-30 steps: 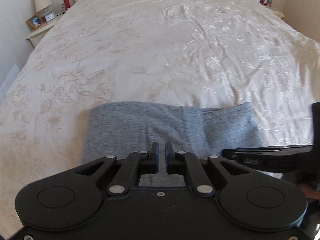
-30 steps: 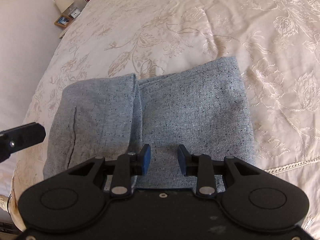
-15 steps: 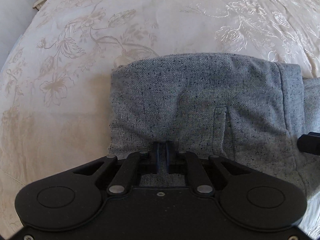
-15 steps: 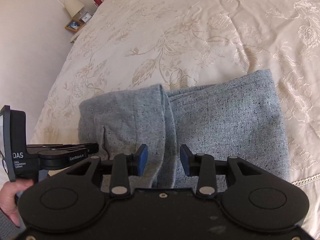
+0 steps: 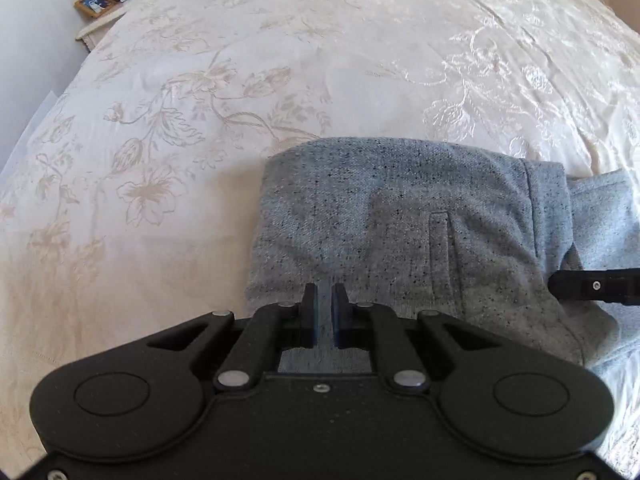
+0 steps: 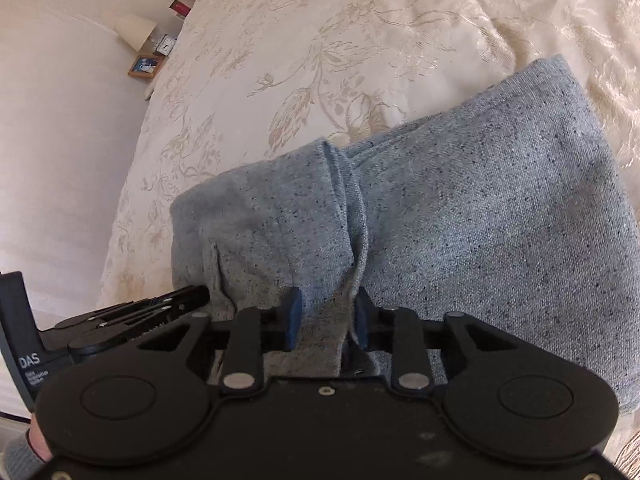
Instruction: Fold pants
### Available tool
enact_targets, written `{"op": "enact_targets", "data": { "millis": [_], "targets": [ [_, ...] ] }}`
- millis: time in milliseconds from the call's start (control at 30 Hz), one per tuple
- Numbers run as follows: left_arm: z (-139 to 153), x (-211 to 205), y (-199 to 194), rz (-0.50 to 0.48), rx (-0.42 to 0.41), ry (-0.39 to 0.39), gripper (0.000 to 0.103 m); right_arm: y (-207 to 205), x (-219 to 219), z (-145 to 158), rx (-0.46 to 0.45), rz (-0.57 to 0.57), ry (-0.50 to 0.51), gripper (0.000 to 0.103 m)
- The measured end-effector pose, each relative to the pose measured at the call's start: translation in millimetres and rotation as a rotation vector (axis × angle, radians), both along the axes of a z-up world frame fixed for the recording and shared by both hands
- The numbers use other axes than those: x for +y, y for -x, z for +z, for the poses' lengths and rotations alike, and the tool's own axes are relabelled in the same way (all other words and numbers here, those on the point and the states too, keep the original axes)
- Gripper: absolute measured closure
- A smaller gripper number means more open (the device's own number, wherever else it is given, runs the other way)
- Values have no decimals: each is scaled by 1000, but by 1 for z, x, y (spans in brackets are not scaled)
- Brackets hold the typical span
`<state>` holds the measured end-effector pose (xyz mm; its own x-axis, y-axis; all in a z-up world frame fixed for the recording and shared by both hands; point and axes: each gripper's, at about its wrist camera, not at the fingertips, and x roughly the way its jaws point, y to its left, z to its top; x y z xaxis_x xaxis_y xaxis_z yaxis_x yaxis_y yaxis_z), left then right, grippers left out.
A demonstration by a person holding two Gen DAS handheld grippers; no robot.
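The grey pants [image 5: 400, 224] lie folded near the bed's [image 5: 240, 80] edge. My left tongs [image 5: 324, 312] are nearly closed and empty; my right tongs [image 6: 324, 318] gape over soft, limp cloth, best pinched at the thick hem.

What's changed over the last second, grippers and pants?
The left gripper dipped toward the folded grey speckled pants, its nearly shut jaws holding nothing. The right gripper closed in, open, straddling the fold edge. The pants stayed folded on the cream floral bedspread.
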<state>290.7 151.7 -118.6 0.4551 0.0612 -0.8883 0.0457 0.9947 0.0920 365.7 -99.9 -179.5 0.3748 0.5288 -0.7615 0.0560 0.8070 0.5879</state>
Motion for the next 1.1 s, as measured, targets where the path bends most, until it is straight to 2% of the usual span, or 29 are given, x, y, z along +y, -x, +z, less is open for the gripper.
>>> {"op": "enact_targets", "data": {
  "millis": [67, 133, 300, 367, 533, 700, 867, 1000, 1100],
  "targets": [
    [14, 2, 21, -2, -25, 26, 88, 1, 6, 9, -29, 33, 49, 93],
    [26, -4, 44, -24, -46, 36, 88, 2, 5, 20, -46, 25, 37, 95],
    [41, -42, 96, -173, -101, 46, 88, 2, 5, 51, -98, 28, 23, 96],
    [40, -61, 101, -240, -106, 58, 88, 0, 8, 66, -120, 41, 26, 96],
    [21, -106, 99, -299, -118, 5, 86, -4, 12, 94, -164, 58, 12, 97],
    [-5, -121, 77, -226, -129, -138, 85, -6, 12, 125, -228, 80, 1, 97],
    [-30, -110, 75, -220, -26, -197, 85, 2, -12, 149, -273, 30, 7, 97],
    [-46, -103, 89, -265, 15, -263, 85, 12, -52, 145, -257, -70, 53, 98],
    [-51, -97, 95, -264, 31, -282, 84, 14, -82, 117, -177, -146, 86, 98]
  ]
}}
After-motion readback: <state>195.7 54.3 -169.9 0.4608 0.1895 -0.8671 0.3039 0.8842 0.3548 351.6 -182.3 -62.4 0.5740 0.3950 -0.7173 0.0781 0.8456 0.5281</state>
